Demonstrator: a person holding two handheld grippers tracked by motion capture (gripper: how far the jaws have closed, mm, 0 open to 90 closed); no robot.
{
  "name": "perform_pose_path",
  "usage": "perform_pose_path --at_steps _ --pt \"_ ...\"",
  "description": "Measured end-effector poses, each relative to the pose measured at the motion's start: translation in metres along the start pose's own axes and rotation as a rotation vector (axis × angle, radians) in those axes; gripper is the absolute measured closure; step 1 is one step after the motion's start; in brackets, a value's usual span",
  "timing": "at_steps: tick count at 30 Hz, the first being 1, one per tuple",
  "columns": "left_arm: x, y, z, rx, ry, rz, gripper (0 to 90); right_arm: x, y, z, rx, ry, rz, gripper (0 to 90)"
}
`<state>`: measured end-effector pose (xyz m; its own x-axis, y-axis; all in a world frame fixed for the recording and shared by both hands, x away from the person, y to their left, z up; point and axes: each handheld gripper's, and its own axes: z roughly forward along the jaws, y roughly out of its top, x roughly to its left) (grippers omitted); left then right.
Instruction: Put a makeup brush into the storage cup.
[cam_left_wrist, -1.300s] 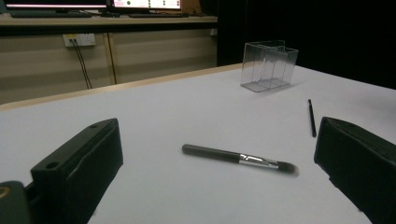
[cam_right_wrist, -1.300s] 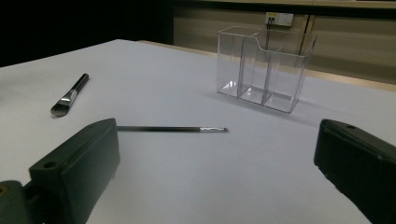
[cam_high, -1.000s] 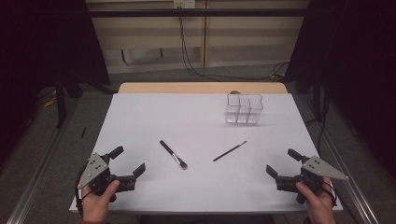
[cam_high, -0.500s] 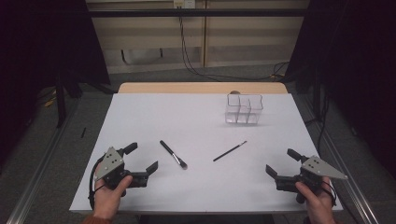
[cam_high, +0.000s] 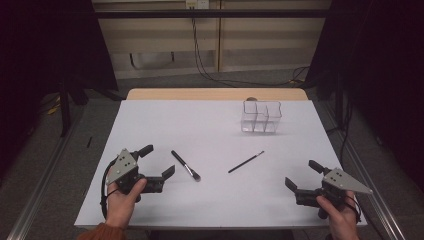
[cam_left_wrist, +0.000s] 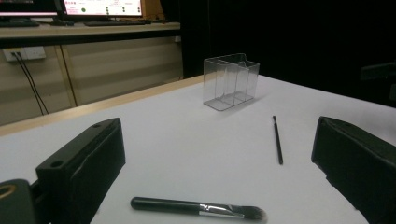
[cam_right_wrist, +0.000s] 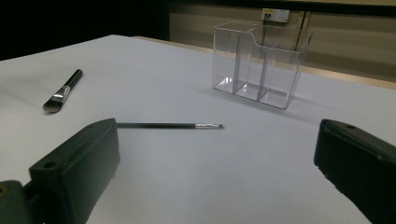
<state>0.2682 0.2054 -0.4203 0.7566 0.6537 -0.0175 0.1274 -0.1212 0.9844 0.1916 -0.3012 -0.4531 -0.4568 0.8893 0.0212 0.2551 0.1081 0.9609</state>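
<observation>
Fingers spread wide on both sides, nothing between them. The left gripper sits low over the table's near left corner, jaws gaping and aimed toward the middle. Just ahead of them lies the flat brush, angled, bristles toward the near edge and handle toward the far left. In the left gripper view that brush lies crosswise right between the two black jaws, close in, handle to the left and bristles to the right.

Over at the near right corner, the right gripper rests at the table's edge, jaws just as far apart, pointing inward. The thin brush lies near the middle of the table, slanting up toward the far right, well apart from both grippers. The right gripper view has it flat ahead of the left jaw, tip pointing right.

The clear holder stands upright toward the far right of the table, three compartments showing in the right gripper view, all bare. The two brushes lie apart from each other, neither one touched.
</observation>
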Motion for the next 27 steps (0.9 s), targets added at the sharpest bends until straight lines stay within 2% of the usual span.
perform_pose_path --at_steps 6,10,13,15,18,20,22,25,27 --pt "0.002 0.007 0.007 -0.025 0.006 0.014 3.1 0.001 0.000 0.000 -0.005 0.006 -0.006 0.0" --pt "0.006 0.014 0.012 -0.032 0.016 0.002 3.2 0.001 0.000 0.000 -0.003 0.005 -0.004 0.0" --pt "0.004 0.019 0.017 -0.020 -0.011 0.010 3.1 0.000 0.000 0.000 0.001 0.007 0.009 0.0" --pt "0.003 0.020 0.021 -0.025 -0.004 0.014 3.0 0.000 0.000 0.000 0.003 0.007 0.004 0.0" --pt "0.004 0.023 0.027 -0.028 -0.024 0.016 2.9 0.001 0.000 0.000 0.001 0.012 0.001 0.0" --pt "0.006 0.024 0.031 -0.030 -0.019 0.026 2.9 0.001 0.000 0.000 -0.001 0.012 -0.001 0.0" --pt "0.011 0.025 0.035 -0.023 -0.016 0.039 2.9 0.000 0.000 0.000 0.003 0.010 0.003 0.0" --pt "0.018 0.023 0.041 -0.014 -0.010 0.019 2.9 -0.001 0.000 0.000 0.004 0.007 0.004 0.0" --pt "0.022 0.022 0.044 -0.013 0.007 0.023 2.7 0.000 0.000 0.000 0.005 0.008 0.002 0.0"
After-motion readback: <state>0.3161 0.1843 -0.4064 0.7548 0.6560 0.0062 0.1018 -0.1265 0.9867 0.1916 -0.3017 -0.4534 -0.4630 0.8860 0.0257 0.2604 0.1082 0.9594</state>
